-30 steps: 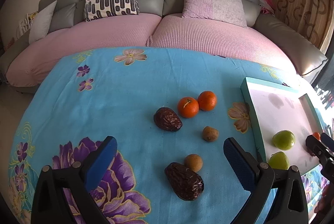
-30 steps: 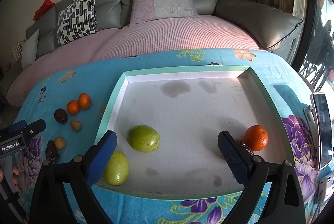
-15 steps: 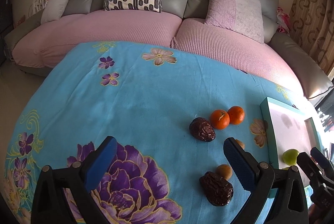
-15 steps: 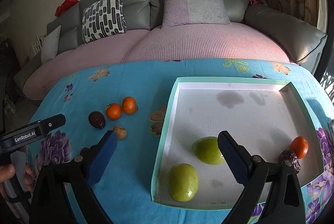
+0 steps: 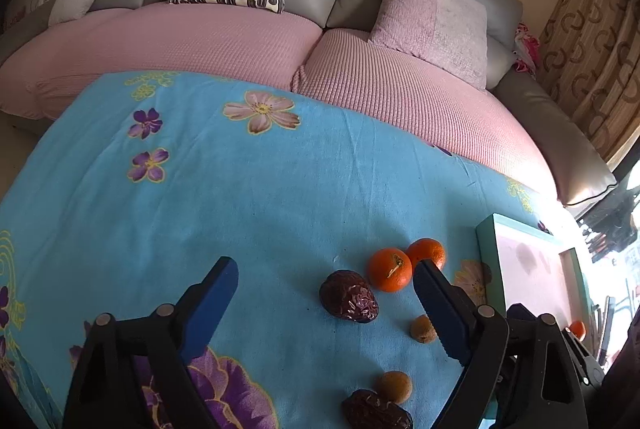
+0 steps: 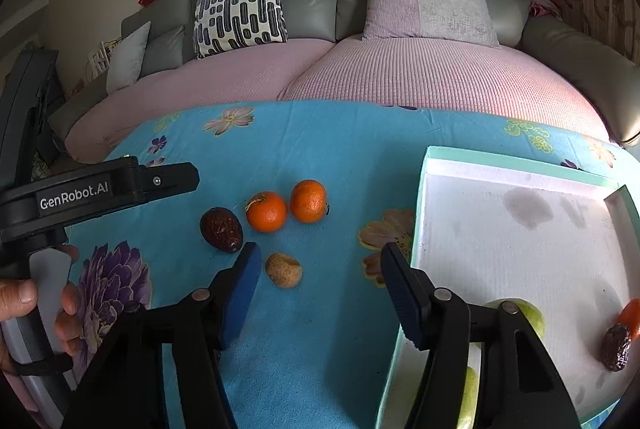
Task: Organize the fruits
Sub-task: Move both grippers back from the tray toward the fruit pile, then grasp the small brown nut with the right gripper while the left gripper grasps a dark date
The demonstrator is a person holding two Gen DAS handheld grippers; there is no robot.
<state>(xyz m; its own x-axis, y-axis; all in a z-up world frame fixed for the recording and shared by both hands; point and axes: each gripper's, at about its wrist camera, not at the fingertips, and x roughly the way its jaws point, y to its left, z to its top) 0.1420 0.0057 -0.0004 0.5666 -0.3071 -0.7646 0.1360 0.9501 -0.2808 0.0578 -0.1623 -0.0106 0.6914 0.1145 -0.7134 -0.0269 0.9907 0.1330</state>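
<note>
Since a second ago, the right tongs (image 6: 320,281) have been carried leftward off the tray (image 6: 520,165) and are now held open and empty over the blue flowered cloth (image 6: 340,157) on the counter, with a small tan fruit (image 6: 283,270) lying between the blue pads, nearer the left one. The left tongs (image 5: 326,293) have also been shifted leftward and are likewise held spread apart and empty; the fruits once centred in their view are now seen toward the right.

Two oranges (image 6: 286,207) are seen touching on the cloth, with a dark date (image 6: 221,229) just beside them. In the left wrist view, a second date (image 5: 376,413) is cut off by the lower edge, a tan fruit (image 5: 394,385) touching it.

In the tray, one green fruit (image 6: 530,315) is largely hidden behind the right finger; another (image 6: 470,397) shows only as a sliver. An orange (image 6: 630,315) and a date (image 6: 616,347) are squeezed against the picture's right rim. The hand (image 6: 36,313) on the left grip is only partly seen.
</note>
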